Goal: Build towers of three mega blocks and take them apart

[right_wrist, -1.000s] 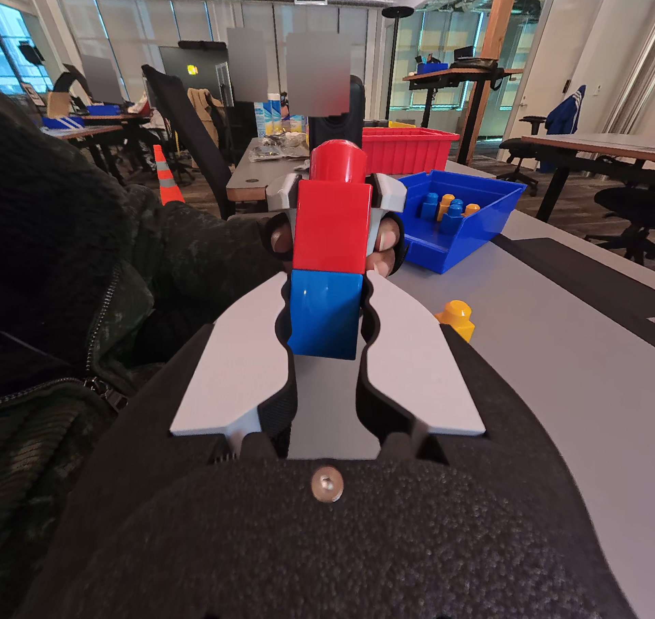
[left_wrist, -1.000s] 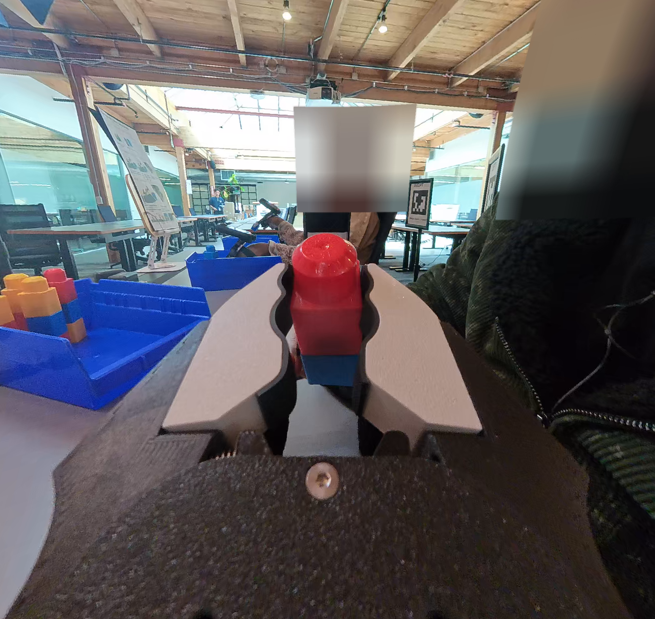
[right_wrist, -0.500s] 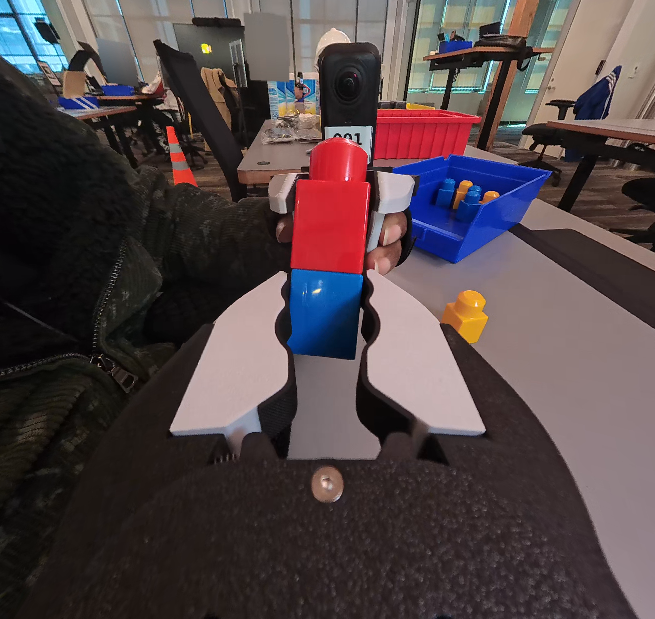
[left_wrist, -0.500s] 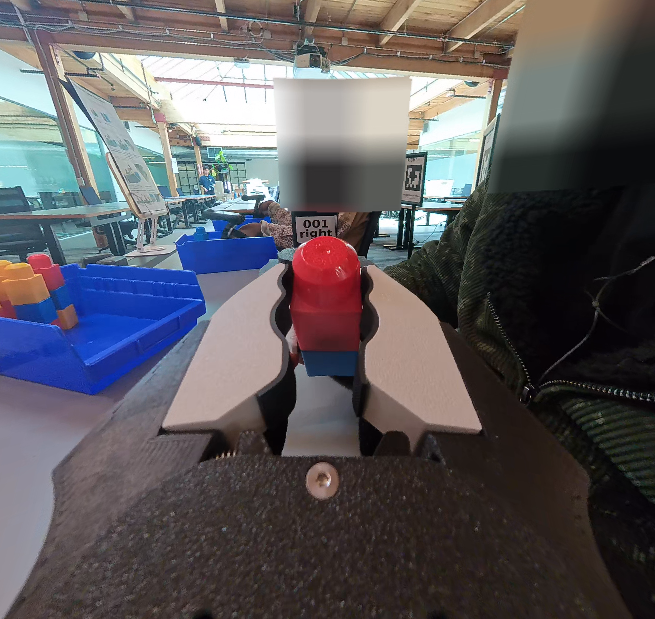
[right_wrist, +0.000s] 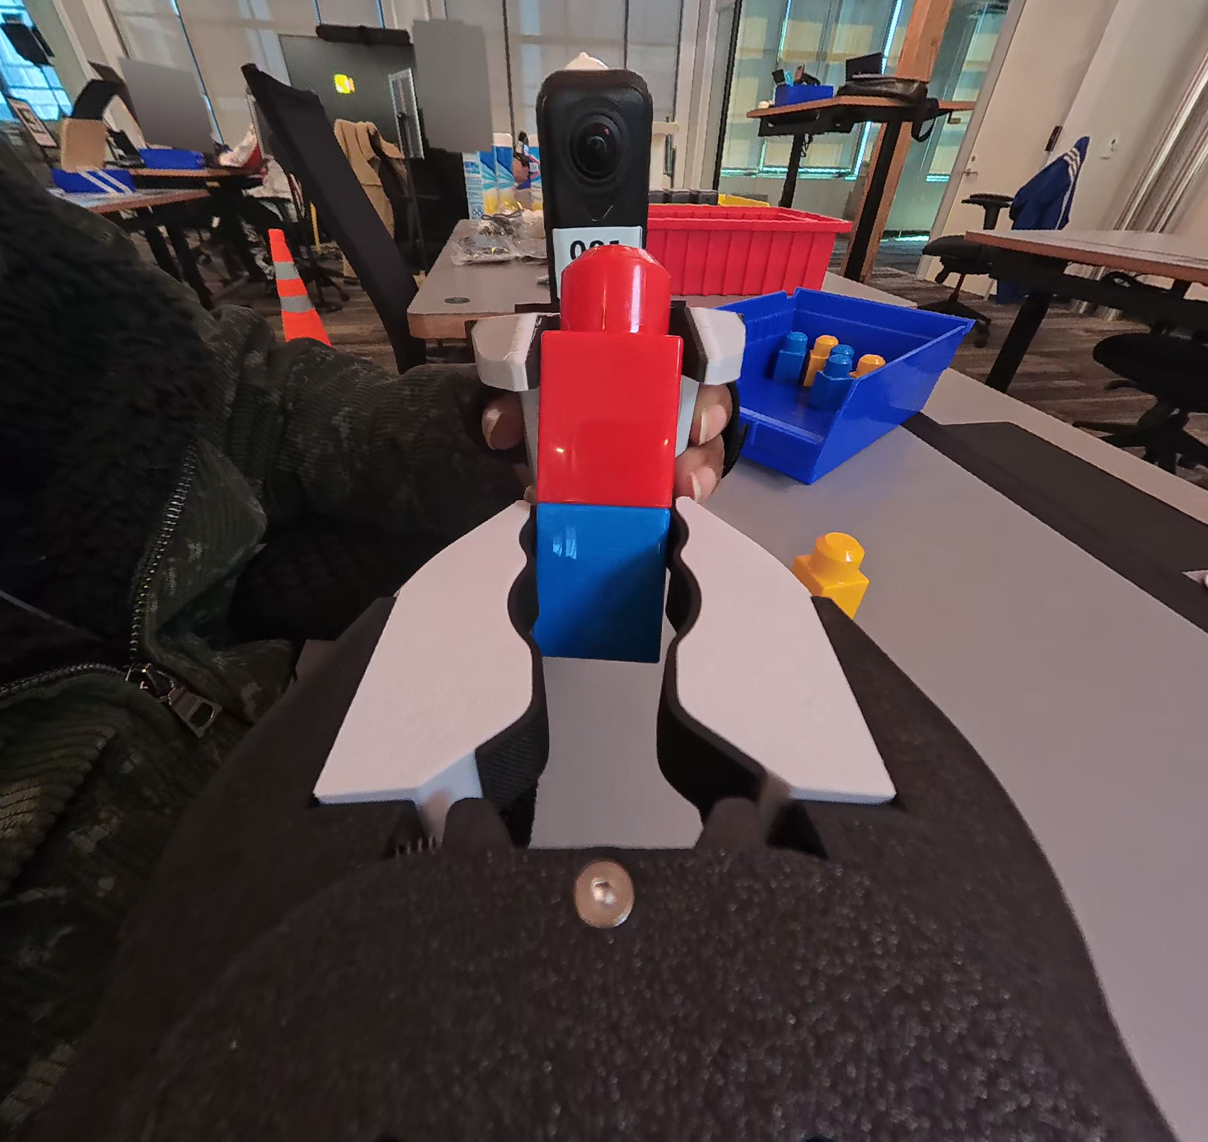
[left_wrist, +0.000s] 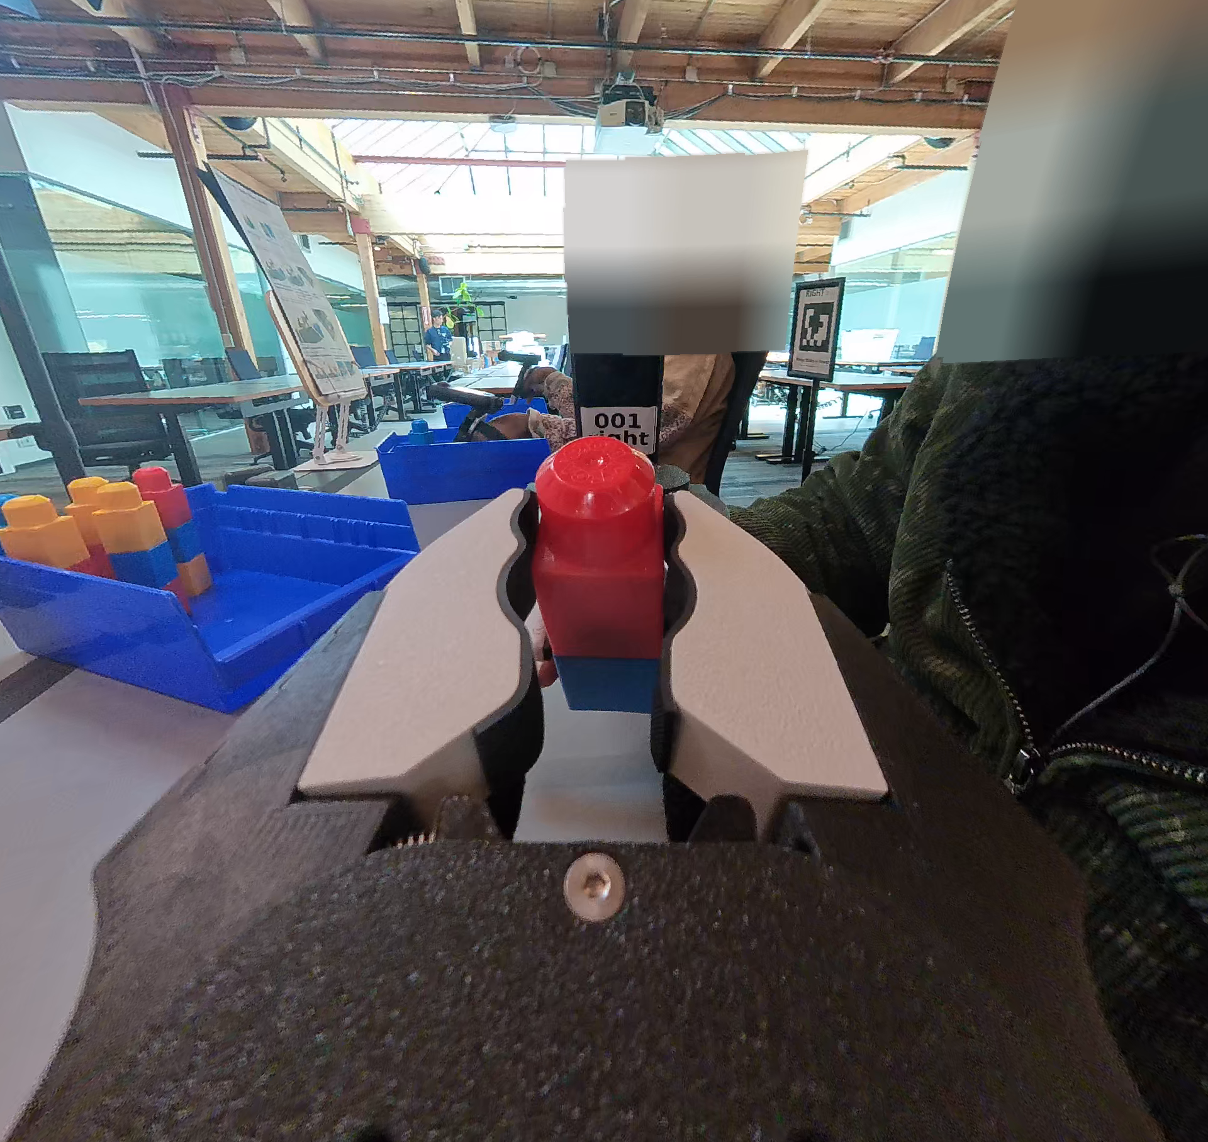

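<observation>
A red block [left_wrist: 598,561] sits pressed on top of a blue block [left_wrist: 608,682], and both are held in the air above the grey table [right_wrist: 980,653]. My left gripper [left_wrist: 598,509] is shut on the red block. My right gripper [right_wrist: 603,516] is shut on the blue block [right_wrist: 598,581]. In the right wrist view the red block [right_wrist: 604,418] stands on top of the blue one, and the left gripper [right_wrist: 608,352] clamps it from the far side. The two grippers face each other. A loose yellow block [right_wrist: 833,571] lies on the table to the right.
A blue bin [left_wrist: 261,640] at the left holds several stacked towers [left_wrist: 124,542]. Another blue bin [right_wrist: 850,431] at the right holds loose blue and yellow blocks. A red bin [right_wrist: 738,241] stands behind it. A person's green jacket [left_wrist: 1013,522] is close by. One gripper's finger ends stand about 4 cm off the other's.
Both grippers keep their hold and the red and blue blocks stay joined. The held pair has only shifted slightly in view.
</observation>
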